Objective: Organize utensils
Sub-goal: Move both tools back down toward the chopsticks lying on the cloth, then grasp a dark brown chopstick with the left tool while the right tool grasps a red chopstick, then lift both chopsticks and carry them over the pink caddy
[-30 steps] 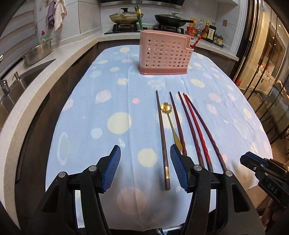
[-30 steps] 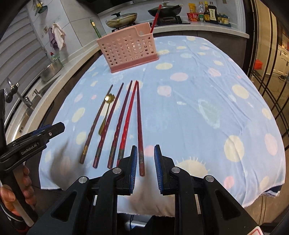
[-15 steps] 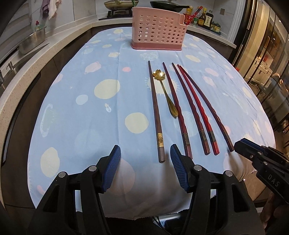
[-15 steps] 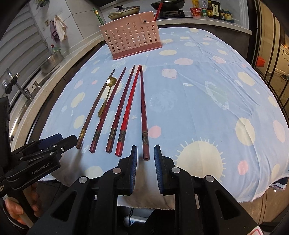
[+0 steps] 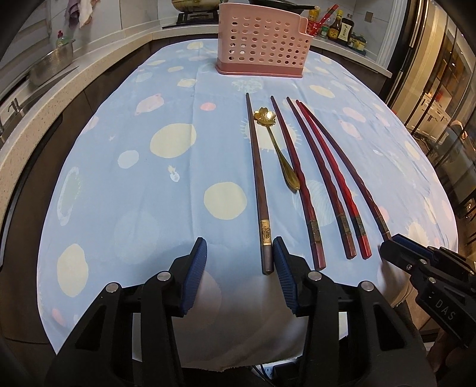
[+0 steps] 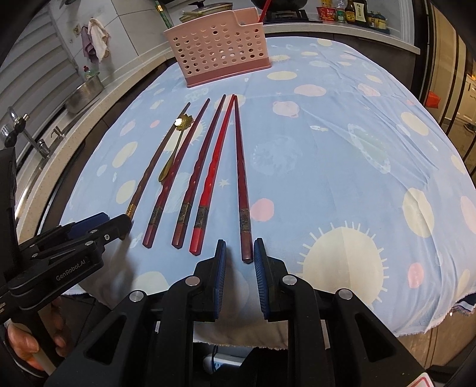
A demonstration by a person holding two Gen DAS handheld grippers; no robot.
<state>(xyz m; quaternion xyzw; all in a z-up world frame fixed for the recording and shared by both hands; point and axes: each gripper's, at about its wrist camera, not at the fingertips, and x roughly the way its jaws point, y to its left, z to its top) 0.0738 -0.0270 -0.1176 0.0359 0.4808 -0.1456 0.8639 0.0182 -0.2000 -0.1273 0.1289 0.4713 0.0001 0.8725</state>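
Observation:
Several dark and red chopsticks and a gold flower spoon [image 5: 275, 140] lie side by side on the blue spotted tablecloth [image 5: 134, 178]. A pink perforated utensil holder [image 5: 261, 44] stands at the far end, with a red utensil sticking out of it. My left gripper [image 5: 239, 253] is open, and the near end of the leftmost brown chopstick [image 5: 261, 193] lies just inside its right finger. My right gripper [image 6: 239, 251] is open a little, its fingers either side of the near end of the rightmost dark red chopstick [image 6: 241, 172], not closed on it.
A counter with a sink and a steel pot [image 5: 50, 62] runs along the left. A stove with pans and sauce bottles [image 5: 342, 28] sits behind the holder. The table's near edge lies just under both grippers.
Both grippers have moved forward to the near ends of the chopsticks. The left one now brackets the brown chopstick's end, the right one the rightmost chopstick's end. Finger openings look unchanged.

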